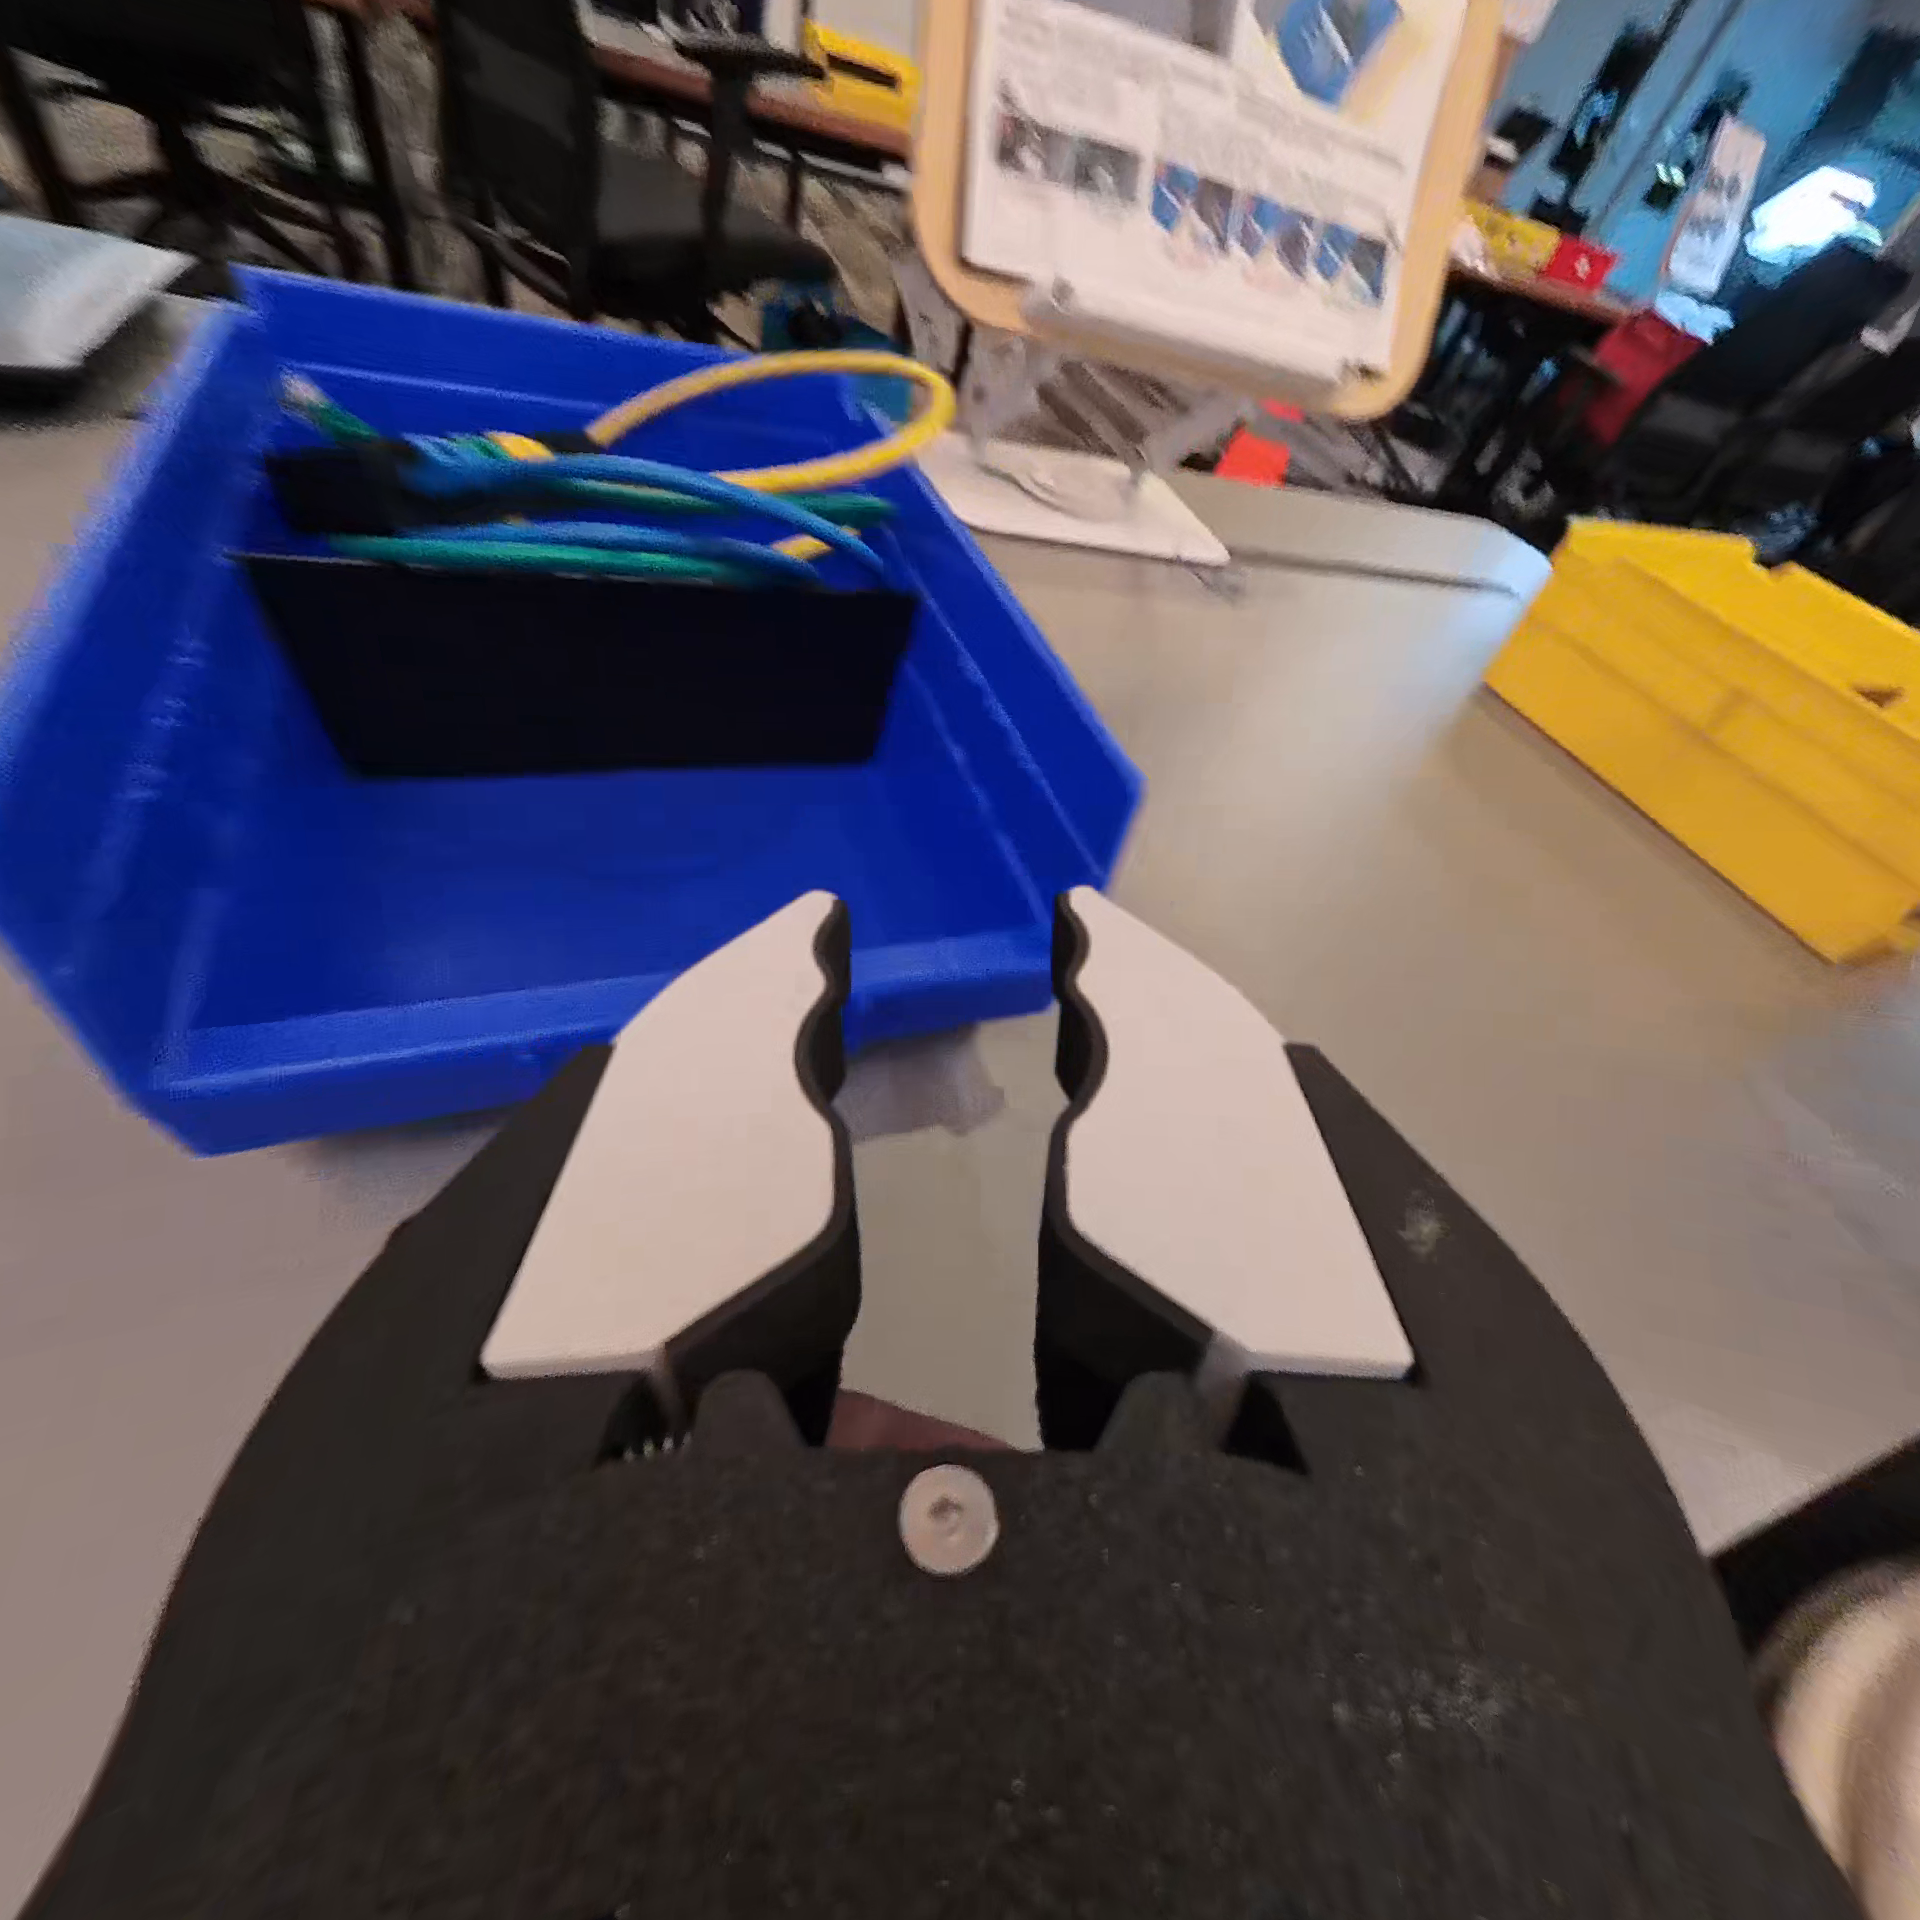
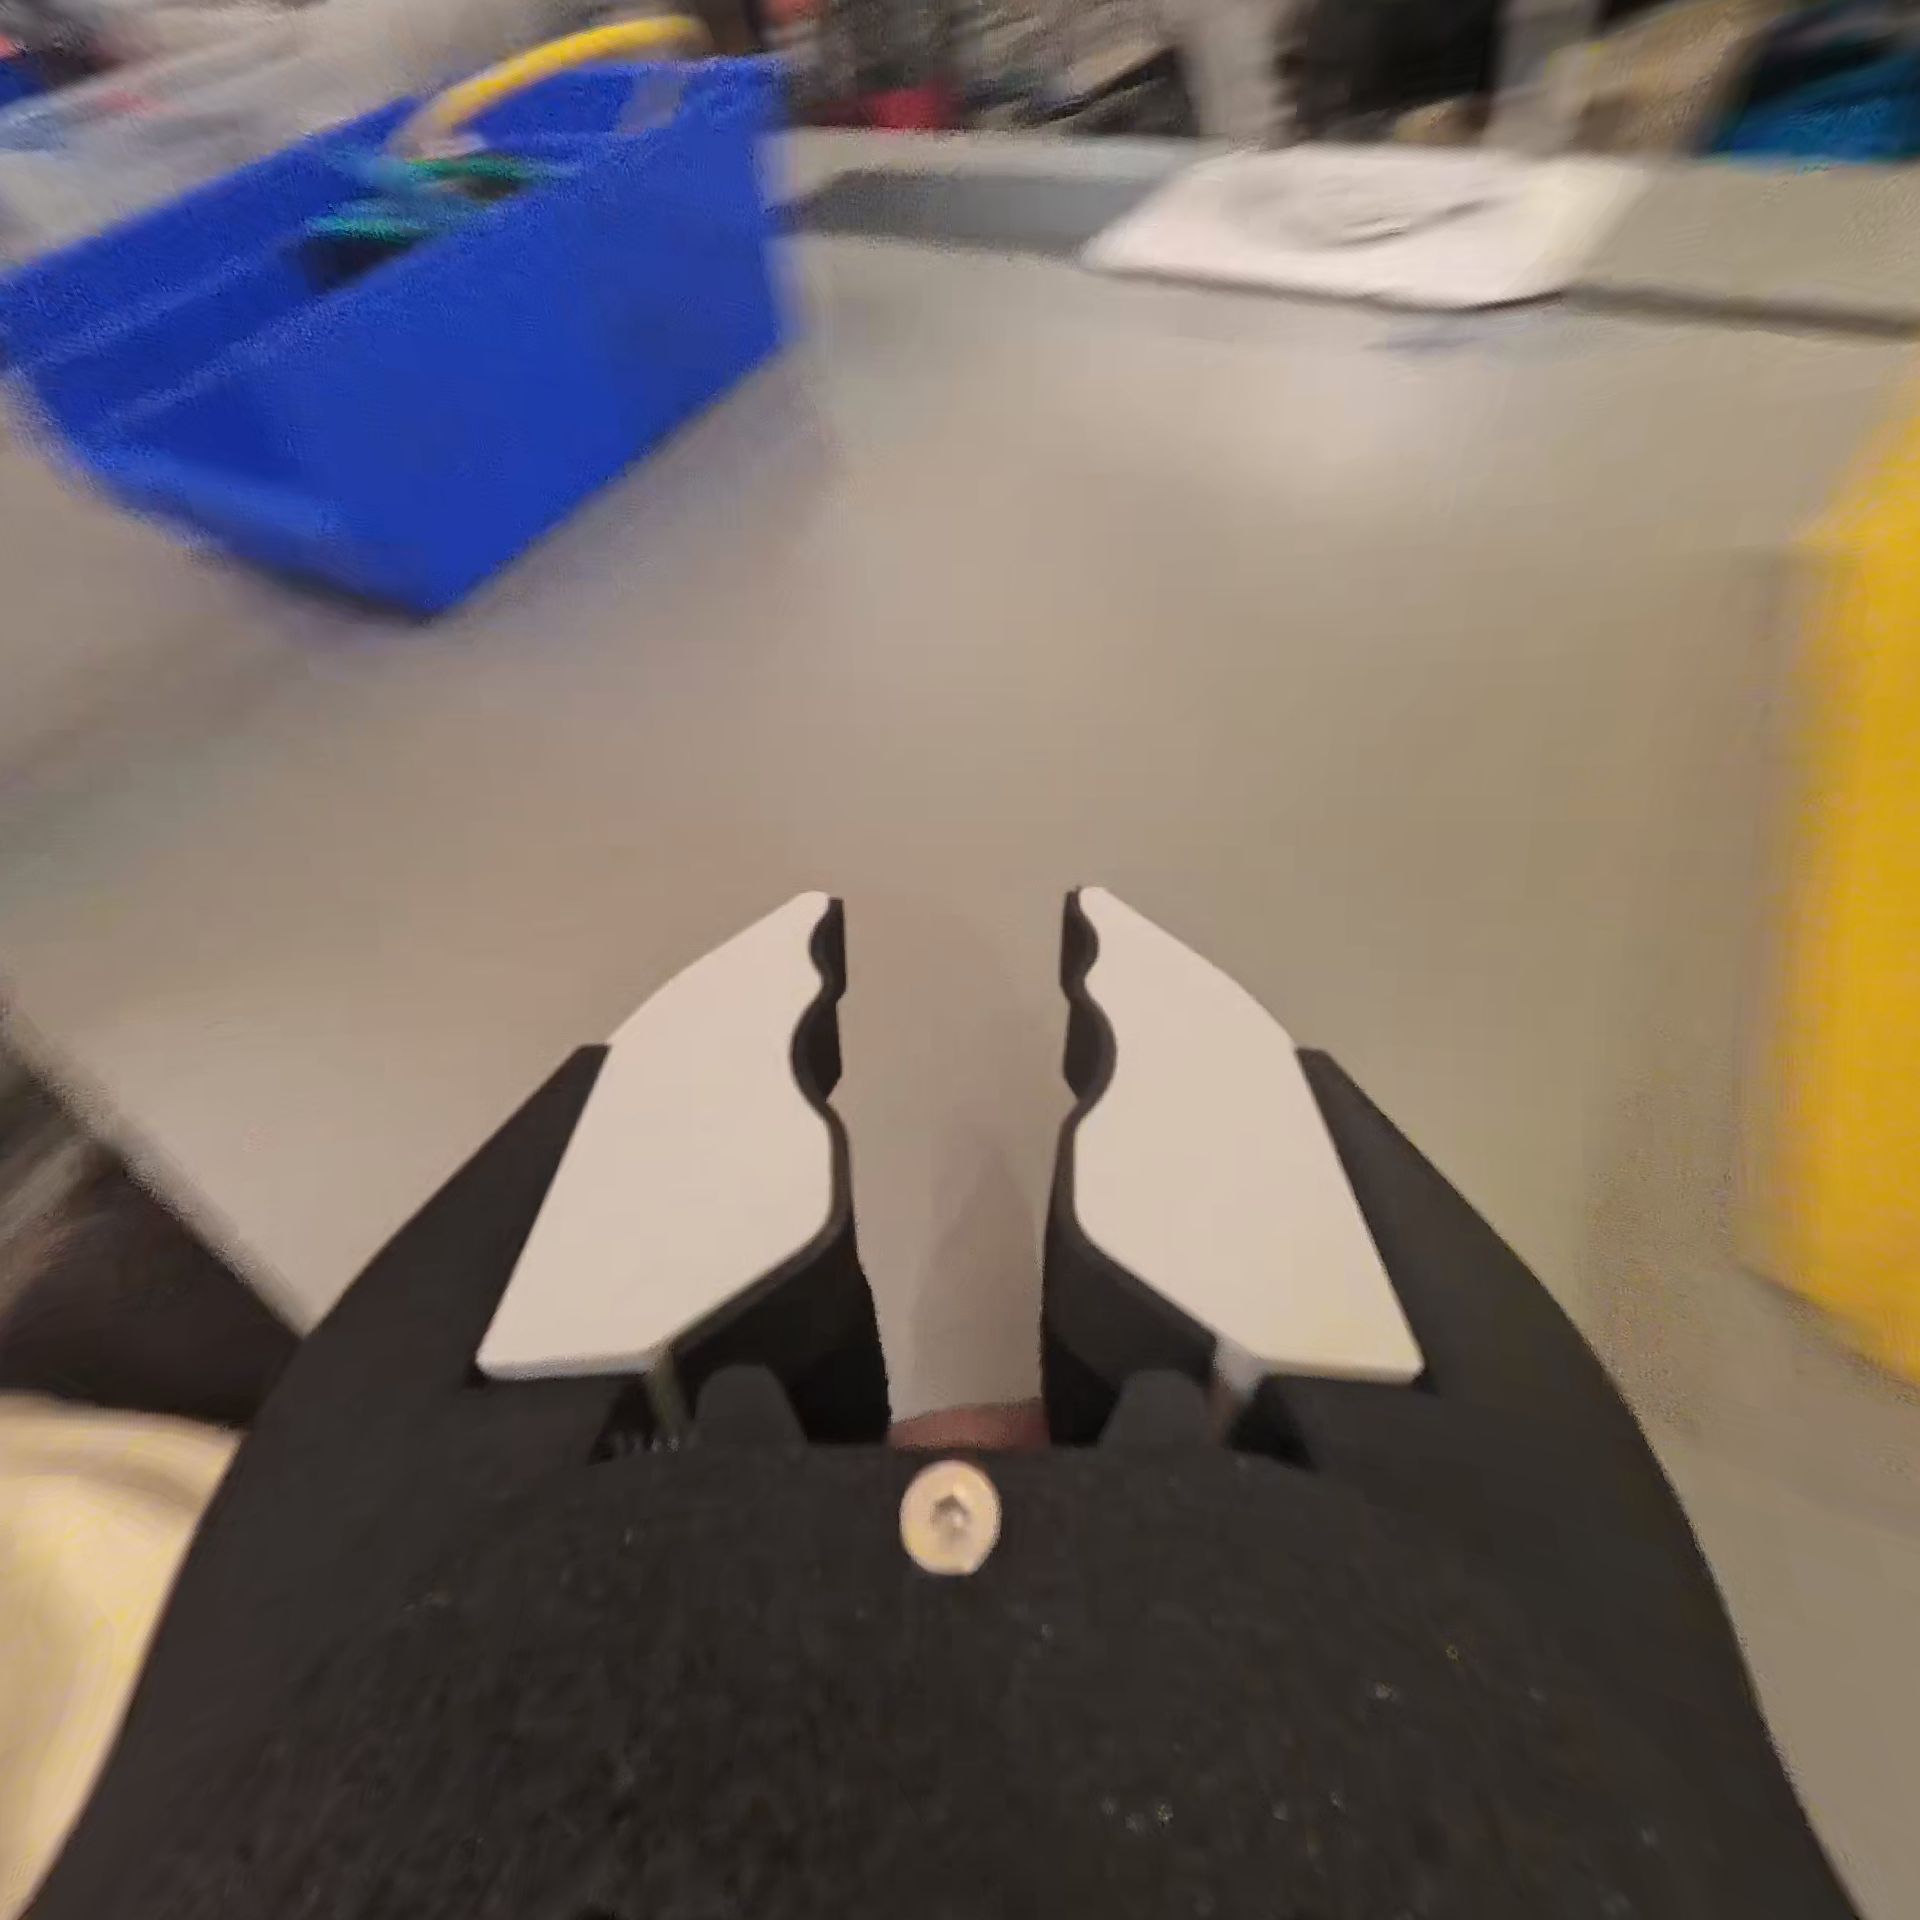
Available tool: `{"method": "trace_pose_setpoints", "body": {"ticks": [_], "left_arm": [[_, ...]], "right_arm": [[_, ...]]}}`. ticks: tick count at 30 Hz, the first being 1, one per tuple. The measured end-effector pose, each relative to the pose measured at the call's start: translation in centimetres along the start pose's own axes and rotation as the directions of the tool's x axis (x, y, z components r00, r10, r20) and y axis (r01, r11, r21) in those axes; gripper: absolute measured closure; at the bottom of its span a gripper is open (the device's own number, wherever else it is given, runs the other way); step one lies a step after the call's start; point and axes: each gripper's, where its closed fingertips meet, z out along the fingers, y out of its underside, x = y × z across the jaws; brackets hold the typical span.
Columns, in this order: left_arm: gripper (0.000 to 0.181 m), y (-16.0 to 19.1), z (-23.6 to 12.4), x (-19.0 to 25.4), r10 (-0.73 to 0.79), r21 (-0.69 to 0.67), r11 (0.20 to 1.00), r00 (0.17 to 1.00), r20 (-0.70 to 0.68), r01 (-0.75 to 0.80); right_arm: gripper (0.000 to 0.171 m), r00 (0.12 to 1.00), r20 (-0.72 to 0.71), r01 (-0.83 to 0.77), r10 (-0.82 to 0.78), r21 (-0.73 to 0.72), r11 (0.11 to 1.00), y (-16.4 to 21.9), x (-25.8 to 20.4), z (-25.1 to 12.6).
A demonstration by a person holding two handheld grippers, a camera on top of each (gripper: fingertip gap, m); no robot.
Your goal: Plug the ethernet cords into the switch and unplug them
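A blue bin [image 1: 520,935] sits on the grey table [image 1: 1351,935]. A black divider [image 1: 592,675] crosses it. Behind the divider lie several ethernet cords [image 1: 644,520], blue, green and yellow, with a yellow loop [image 1: 894,405] rising above the rim, and a dark block [image 1: 332,488] that may be the switch. My left gripper [image 1: 951,914] is open and empty, its tips just short of the bin's near right corner. My right gripper [image 2: 954,909] is open and empty above bare table. In the blurred right wrist view the blue bin [image 2: 416,343] stands far left with the cords [image 2: 436,177] in it.
A yellow bin [image 1: 1745,727] stands on the table at the right; it also shows in the right wrist view [image 2: 1849,883]. A stand holding a printed sheet [image 1: 1195,208] is behind the blue bin. Chairs and benches lie beyond the table. Flat papers [image 2: 1371,218] lie far right.
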Motion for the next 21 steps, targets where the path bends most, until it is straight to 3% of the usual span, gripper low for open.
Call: {"method": "trace_pose_setpoints", "body": {"ticks": [2, 4, 6, 11, 21], "left_arm": [[0.145, 0.6, 0.3, 1.8, 0.062, -0.027, 0.998, 0.998, -0.011, -0.062], [0.145, 0.7, 0.5, 2.2, 0.145, -0.023, 0.989, 0.989, 0.023, -0.144], [0.145, 1.3, 0.8, 2.0, 0.188, -0.051, 0.981, 0.981, 0.038, -0.186], [0.145, 1.5, 0.8, 1.3, 0.145, -0.059, 0.988, 0.989, 0.029, -0.143], [0.144, 2.6, 1.5, 1.6, 0.154, -0.114, 0.982, 0.988, 0.010, -0.152]], "right_arm": [[0.134, 0.969, -0.239, -0.032, 0.060, 0.120, 0.992, -0.6, 6.6, -4.2], [0.130, 0.935, -0.320, -0.082, 0.155, 0.231, 0.970, -1.8, 10.3, -7.6], [0.132, 0.891, -0.409, -0.099, 0.196, 0.245, 0.964, -1.9, 13.1, -9.0], [0.135, 0.889, -0.446, -0.089, 0.105, 0.055, 0.994, 0.9, 14.5, -5.3], [0.144, 0.896, -0.438, -0.070, 0.075, 0.029, 0.997, -0.6, 15.5, -0.3]]}}
